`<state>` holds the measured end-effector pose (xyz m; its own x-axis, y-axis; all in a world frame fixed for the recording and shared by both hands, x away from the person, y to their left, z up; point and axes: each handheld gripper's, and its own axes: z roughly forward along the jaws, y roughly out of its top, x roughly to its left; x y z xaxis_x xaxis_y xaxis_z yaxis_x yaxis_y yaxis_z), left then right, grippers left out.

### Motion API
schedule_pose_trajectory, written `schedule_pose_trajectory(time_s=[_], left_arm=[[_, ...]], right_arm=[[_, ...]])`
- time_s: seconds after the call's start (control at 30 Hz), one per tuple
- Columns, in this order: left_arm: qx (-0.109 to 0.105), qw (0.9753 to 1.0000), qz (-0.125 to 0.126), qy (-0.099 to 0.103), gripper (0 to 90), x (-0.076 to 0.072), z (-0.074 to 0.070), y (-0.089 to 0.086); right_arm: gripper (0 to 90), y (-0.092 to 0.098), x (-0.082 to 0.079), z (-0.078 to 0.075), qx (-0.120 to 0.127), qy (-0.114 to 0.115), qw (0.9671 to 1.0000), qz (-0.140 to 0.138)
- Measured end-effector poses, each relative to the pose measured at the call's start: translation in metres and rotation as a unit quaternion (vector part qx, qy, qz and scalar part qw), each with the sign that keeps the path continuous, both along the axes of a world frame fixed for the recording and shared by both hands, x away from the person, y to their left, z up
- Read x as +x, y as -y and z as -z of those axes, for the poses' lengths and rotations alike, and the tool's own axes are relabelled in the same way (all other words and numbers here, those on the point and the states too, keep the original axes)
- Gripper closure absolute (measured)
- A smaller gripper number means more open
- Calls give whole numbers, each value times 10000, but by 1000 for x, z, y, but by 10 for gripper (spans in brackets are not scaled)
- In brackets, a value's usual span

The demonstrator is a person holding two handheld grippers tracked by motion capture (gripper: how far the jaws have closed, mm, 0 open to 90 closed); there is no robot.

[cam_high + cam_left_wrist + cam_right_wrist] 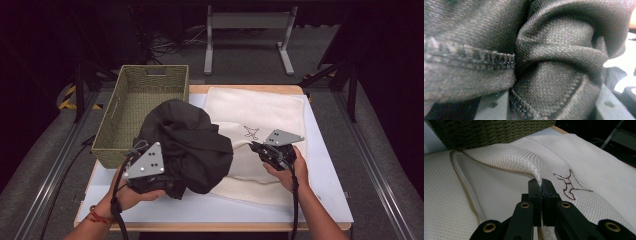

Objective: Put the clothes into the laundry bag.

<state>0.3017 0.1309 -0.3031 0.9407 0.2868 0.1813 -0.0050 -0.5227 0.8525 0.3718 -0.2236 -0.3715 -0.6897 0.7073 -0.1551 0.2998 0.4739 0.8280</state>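
A bunched black garment (pixel 192 142) hangs lifted over the table's left half, and my left gripper (pixel 152 181) is shut on its lower edge. Up close in the left gripper view, the black fabric (pixel 549 62) with stitched hems presses against the camera and hides the jaws. A cream mesh garment (pixel 260 117) with a small brown embroidered emblem (pixel 251 132) lies flat to the right. My right gripper (pixel 259 148) is shut on a pinched fold of that cream garment (pixel 529 162), its tips (pixel 541 185) closed beside the emblem (pixel 570 185).
An olive woven basket (pixel 145 107) stands at the table's back left, its wall (pixel 486 132) just beyond the cream cloth. The white table top (pixel 325 175) shows along the right and front edges. A grey metal stand (pixel 247 35) is on the floor behind.
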Motion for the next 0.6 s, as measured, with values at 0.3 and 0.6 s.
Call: schedule_pose_trajectory(time_s=[0.3, 0.6], left_arm=[[1005, 9918, 630, -476, 632, 6, 27, 67], [1745, 9805, 332, -840, 630, 32, 63, 115]], right_arm=[[876, 0, 8, -9, 56, 3, 10000, 43], [878, -2, 14, -14, 99, -44, 9999, 9]])
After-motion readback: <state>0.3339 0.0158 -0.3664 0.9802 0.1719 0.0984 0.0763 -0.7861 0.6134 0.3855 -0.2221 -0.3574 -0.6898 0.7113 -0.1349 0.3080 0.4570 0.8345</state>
